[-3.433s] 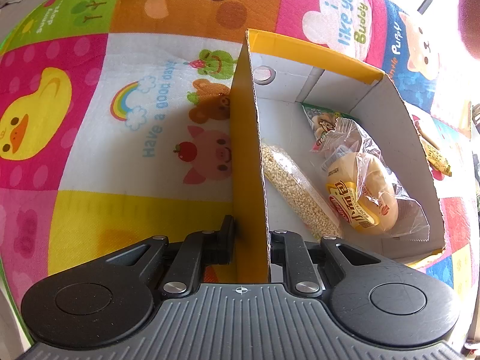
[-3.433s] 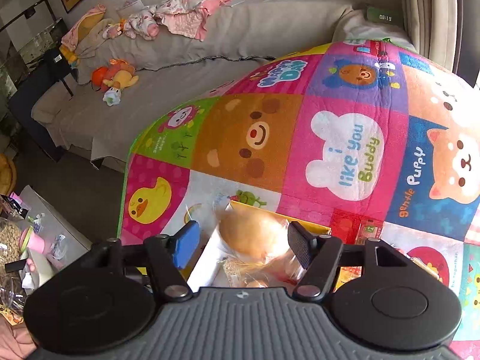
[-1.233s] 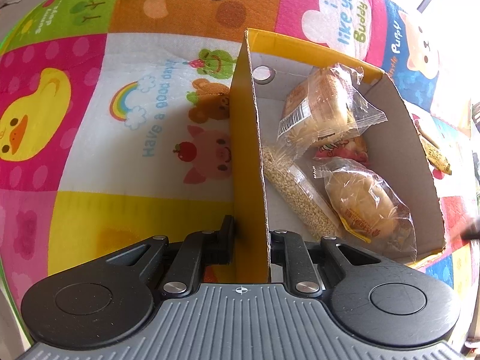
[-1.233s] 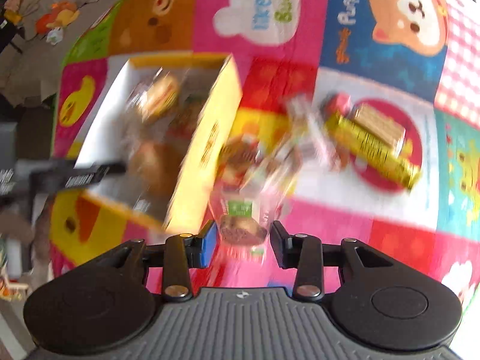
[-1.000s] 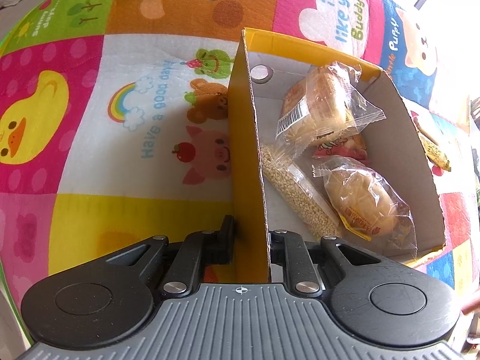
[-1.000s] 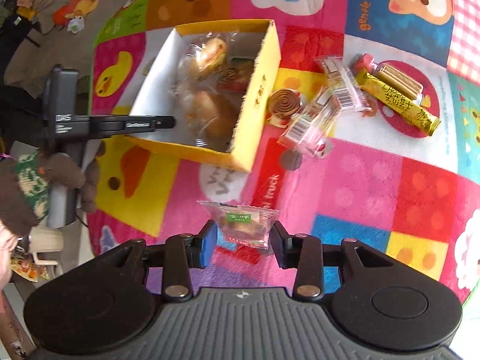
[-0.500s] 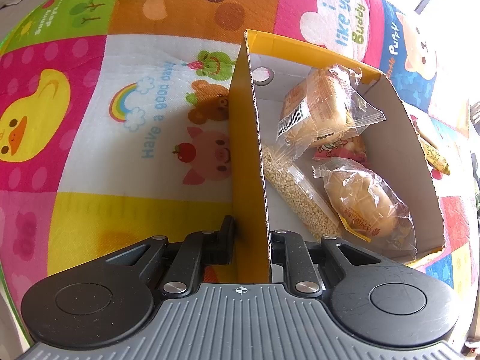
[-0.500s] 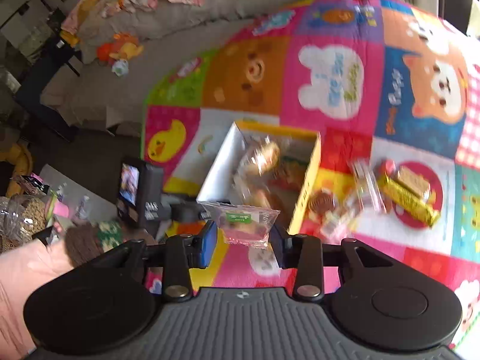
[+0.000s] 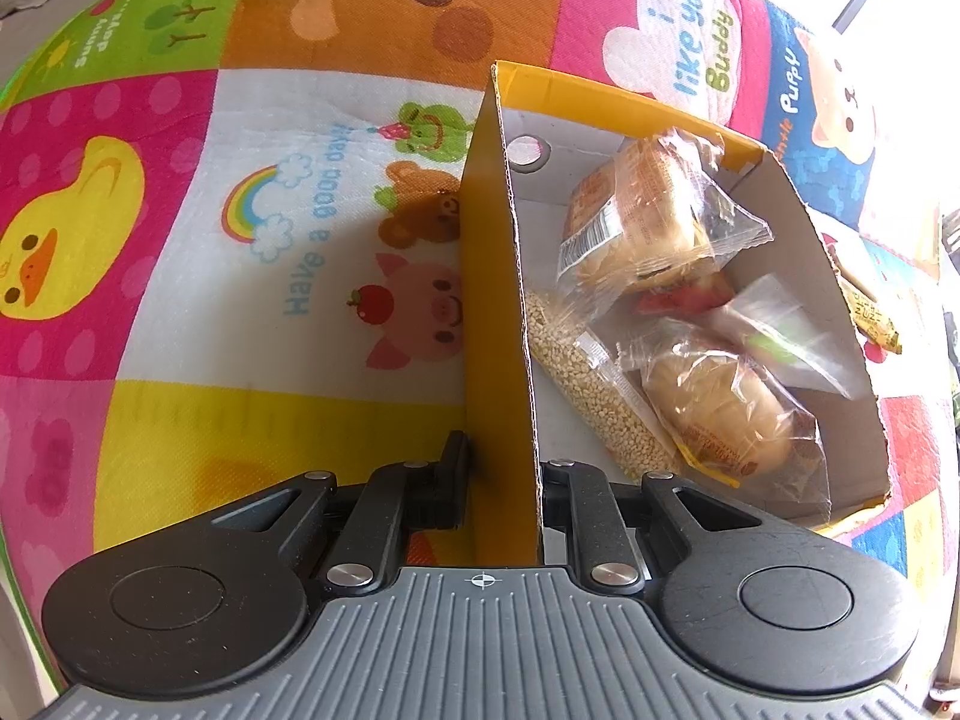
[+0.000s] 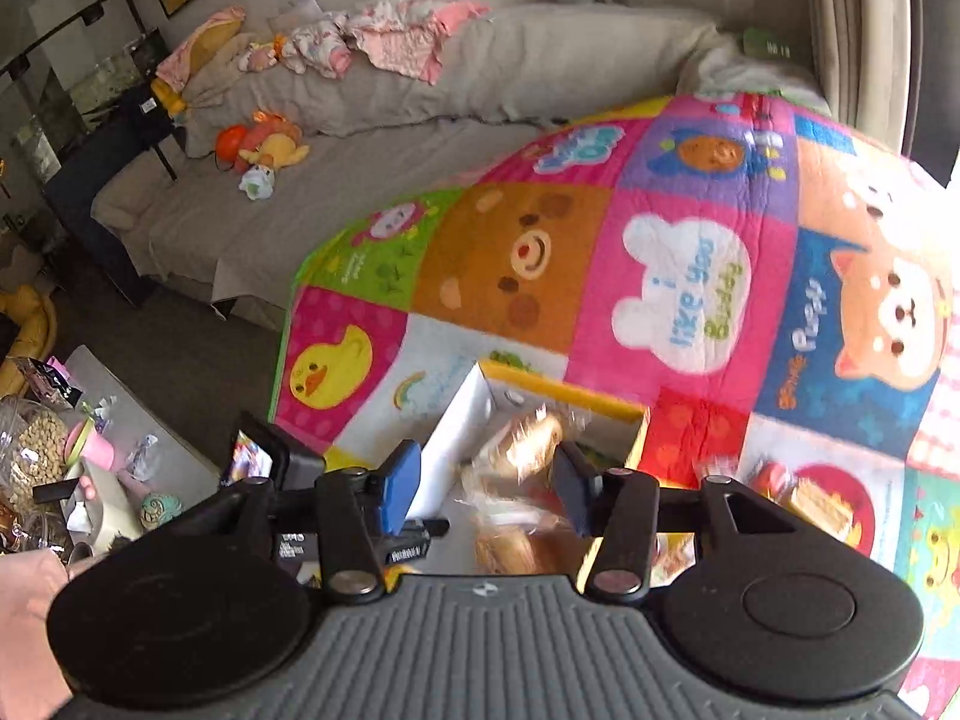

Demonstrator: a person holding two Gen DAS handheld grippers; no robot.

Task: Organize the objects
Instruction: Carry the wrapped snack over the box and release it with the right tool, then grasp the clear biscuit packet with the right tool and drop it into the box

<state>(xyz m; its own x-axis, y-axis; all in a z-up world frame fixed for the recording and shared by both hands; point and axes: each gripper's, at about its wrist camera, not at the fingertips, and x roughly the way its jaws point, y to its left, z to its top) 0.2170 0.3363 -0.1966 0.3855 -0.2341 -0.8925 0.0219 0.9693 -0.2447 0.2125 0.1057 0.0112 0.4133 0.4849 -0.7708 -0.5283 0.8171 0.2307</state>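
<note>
A yellow cardboard box (image 9: 498, 276) stands on a colourful play mat (image 9: 240, 240). My left gripper (image 9: 501, 480) is shut on the box's near wall. Inside lie two wrapped buns (image 9: 636, 222) (image 9: 720, 420), a packet of grain (image 9: 594, 384) and a small clear snack packet (image 9: 774, 342), blurred as it falls in. My right gripper (image 10: 486, 492) is open and empty, above the box (image 10: 456, 444) in the right wrist view.
More snack packets lie on the mat right of the box (image 10: 816, 498), one also in the left wrist view (image 9: 870, 318). A grey sofa (image 10: 420, 120) with toys and clothes stands behind the mat. A low table (image 10: 108, 480) with jars is at left.
My right gripper carried the small clear packet over the box, then opened and let it go; the packet now falls into the box. The left gripper has not moved.
</note>
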